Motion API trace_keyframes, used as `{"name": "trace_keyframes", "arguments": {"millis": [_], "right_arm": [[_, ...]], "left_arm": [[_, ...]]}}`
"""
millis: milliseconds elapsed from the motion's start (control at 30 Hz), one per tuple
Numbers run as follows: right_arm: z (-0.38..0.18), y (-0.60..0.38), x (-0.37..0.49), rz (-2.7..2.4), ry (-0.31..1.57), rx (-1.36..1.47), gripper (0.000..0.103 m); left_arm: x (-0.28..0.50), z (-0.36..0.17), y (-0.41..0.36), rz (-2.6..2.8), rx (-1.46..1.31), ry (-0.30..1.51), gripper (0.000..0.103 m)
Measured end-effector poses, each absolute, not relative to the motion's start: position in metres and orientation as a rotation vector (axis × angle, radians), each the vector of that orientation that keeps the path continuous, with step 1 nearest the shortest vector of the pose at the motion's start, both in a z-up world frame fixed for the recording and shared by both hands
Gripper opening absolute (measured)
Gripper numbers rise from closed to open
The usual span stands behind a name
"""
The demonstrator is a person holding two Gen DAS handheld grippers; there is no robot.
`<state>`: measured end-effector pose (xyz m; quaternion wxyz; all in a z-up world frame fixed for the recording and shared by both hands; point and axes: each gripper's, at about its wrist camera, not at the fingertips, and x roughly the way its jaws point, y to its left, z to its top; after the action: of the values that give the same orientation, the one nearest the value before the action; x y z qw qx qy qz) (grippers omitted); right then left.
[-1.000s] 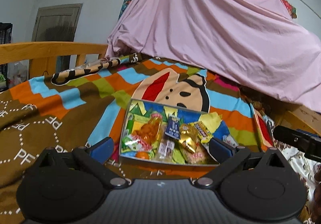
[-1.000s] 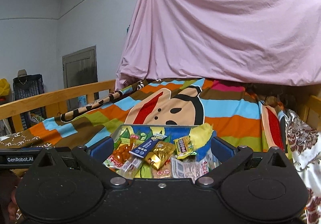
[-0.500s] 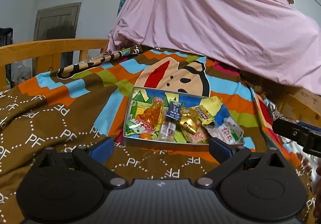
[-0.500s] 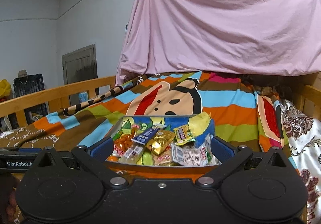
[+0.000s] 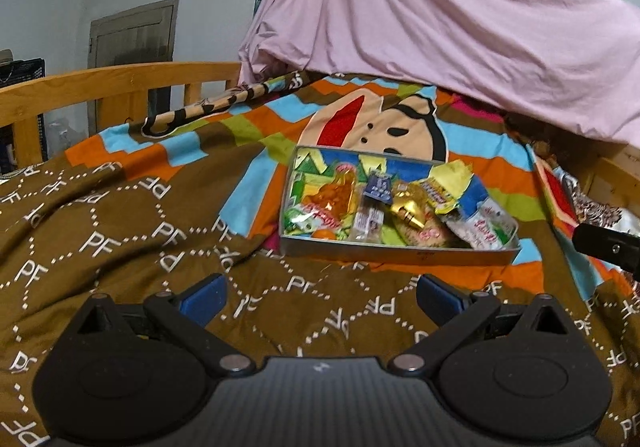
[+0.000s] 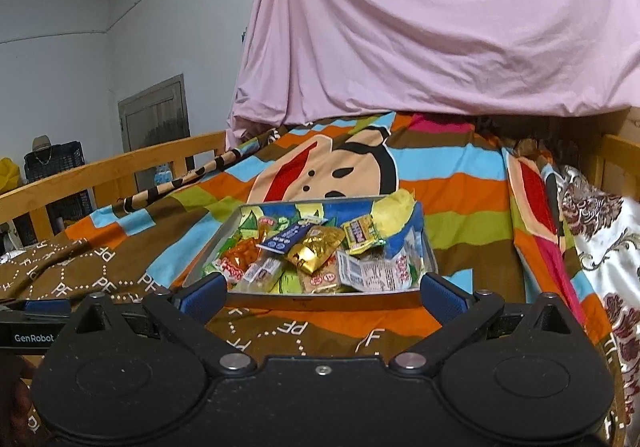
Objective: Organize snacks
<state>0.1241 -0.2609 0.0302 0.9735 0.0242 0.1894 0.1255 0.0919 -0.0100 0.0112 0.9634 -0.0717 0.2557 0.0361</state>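
Both of your tools have pulled back: the left hand-held gripper [image 5: 318,293] and right hand-held gripper [image 6: 322,291] hang spread and empty short of the snack tray [image 5: 400,253], which sits on the bed [image 5: 120,231], snacks [image 6: 320,251] unsorted.

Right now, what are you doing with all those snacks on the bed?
A person is holding two grippers over a bed to sort snacks. The left gripper and the right gripper are both open and holding nothing. A shallow tin tray sits on the colourful blanket, piled with snack packets, including a gold packet and a dark blue packet on top. No snack has been picked up yet; both grippers are short of the tray.
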Motion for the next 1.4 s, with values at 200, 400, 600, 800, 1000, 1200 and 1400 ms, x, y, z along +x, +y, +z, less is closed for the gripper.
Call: {"name": "trace_keyframes", "arguments": {"millis": [200,400,600,800,1000,1200,1400], "right_arm": [[0.019,-0.262,0.124,0.246,0.413,0.044,0.102],[0.006,-0.266,0.127,0.245,0.462,0.071,0.102],[-0.004,-0.263,0.127,0.258,0.492,0.065,0.102],[-0.010,-0.261,0.129,0.265,0.514,0.062,0.102],[-0.017,-0.260,0.131,0.271,0.537,0.061,0.102],[-0.023,-0.260,0.134,0.277,0.559,0.058,0.102],[-0.027,-0.259,0.134,0.280,0.572,0.055,0.102]], "left_arm": [[0.093,0.005,-0.010,0.084,-0.136,0.537,0.103],[0.095,0.000,-0.011,0.096,-0.139,0.558,0.103],[0.095,-0.006,-0.013,0.093,-0.131,0.580,0.103],[0.095,-0.012,-0.013,0.095,-0.132,0.600,0.103],[0.096,-0.015,-0.013,0.097,-0.129,0.612,0.103],[0.097,-0.018,-0.014,0.100,-0.128,0.626,0.103],[0.098,-0.020,-0.014,0.102,-0.121,0.625,0.103]]}}
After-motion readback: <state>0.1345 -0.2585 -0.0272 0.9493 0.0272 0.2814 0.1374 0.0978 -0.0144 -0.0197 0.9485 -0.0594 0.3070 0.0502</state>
